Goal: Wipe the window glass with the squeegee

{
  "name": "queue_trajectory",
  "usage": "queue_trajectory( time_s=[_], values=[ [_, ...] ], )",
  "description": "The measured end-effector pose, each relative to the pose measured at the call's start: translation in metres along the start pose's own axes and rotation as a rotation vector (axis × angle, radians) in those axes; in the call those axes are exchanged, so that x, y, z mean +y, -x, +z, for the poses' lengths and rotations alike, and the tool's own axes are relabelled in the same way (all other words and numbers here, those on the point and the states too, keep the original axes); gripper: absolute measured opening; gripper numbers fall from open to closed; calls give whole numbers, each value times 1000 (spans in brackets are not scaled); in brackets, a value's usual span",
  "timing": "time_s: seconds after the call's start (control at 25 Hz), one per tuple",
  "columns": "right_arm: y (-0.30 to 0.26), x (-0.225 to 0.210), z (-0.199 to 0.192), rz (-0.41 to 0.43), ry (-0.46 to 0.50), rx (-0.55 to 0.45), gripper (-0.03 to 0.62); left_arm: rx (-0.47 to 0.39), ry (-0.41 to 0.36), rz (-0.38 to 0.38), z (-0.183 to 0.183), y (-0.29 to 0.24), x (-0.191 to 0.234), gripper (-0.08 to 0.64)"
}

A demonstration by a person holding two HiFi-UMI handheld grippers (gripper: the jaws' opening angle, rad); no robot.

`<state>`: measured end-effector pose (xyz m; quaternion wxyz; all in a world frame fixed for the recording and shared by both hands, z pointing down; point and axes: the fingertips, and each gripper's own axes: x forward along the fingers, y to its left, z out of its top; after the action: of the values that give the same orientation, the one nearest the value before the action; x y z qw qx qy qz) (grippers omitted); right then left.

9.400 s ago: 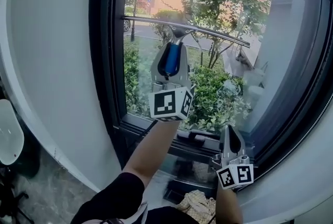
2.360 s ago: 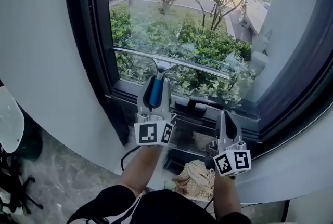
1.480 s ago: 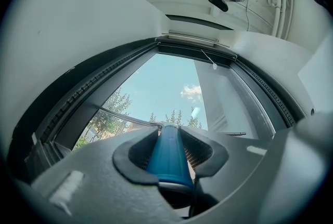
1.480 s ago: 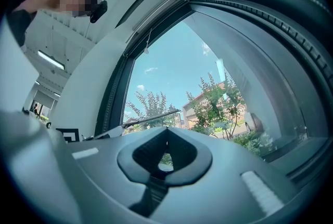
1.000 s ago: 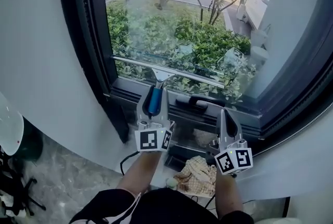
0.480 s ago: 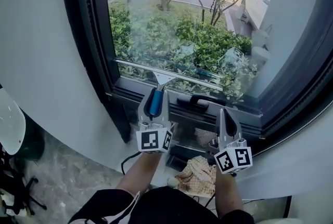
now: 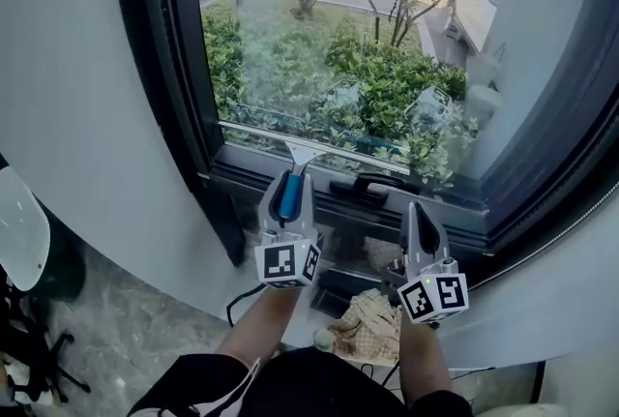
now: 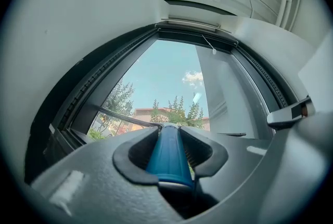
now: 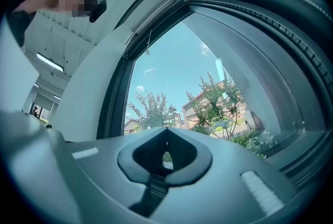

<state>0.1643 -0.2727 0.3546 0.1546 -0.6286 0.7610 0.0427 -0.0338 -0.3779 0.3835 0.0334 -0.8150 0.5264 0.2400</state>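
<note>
My left gripper (image 7: 288,175) is shut on the blue handle of the squeegee (image 7: 286,194). Its long metal blade (image 7: 319,146) lies across the bottom of the window glass (image 7: 358,47), just above the dark lower frame (image 7: 290,188). In the left gripper view the blue handle (image 8: 167,155) fills the space between the jaws, with the blade (image 8: 125,117) running off to the left against the glass. My right gripper (image 7: 418,212) hangs lower right, below the frame, shut with nothing in it; in the right gripper view (image 9: 165,137) its jaws meet at the tips.
A black window handle (image 7: 372,183) sits on the lower frame right of the squeegee. A crumpled cloth (image 7: 368,323) lies below, by my right forearm. White wall (image 7: 87,115) flanks the window on the left. A white chair edge (image 7: 17,231) shows at far left.
The squeegee has come down the glass from high up to the bottom edge, with the last half second taking the blade slightly lower toward the frame. The right gripper has hardly moved.
</note>
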Motion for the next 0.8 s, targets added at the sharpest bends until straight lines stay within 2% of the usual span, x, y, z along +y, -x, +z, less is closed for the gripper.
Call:
queue_trajectory(
  time_s=[0.16,0.32,0.52,0.68,0.8],
  values=[
    [1,0,2,-6,0,-7,6,2,18,-3,4,-1,1,133],
    [4,-4,6,-17,-2,-21,6,-36,42,-7,26,-3,-3,133],
    [12,-14,21,-34,-1,-60,6,-130,47,-32,78,-17,-25,133],
    [17,-21,36,-41,13,-96,6,-244,13,-87,127,-43,-55,133],
    [16,-25,59,-26,54,-137,6,-307,18,-129,160,-73,-83,133]
  ],
)
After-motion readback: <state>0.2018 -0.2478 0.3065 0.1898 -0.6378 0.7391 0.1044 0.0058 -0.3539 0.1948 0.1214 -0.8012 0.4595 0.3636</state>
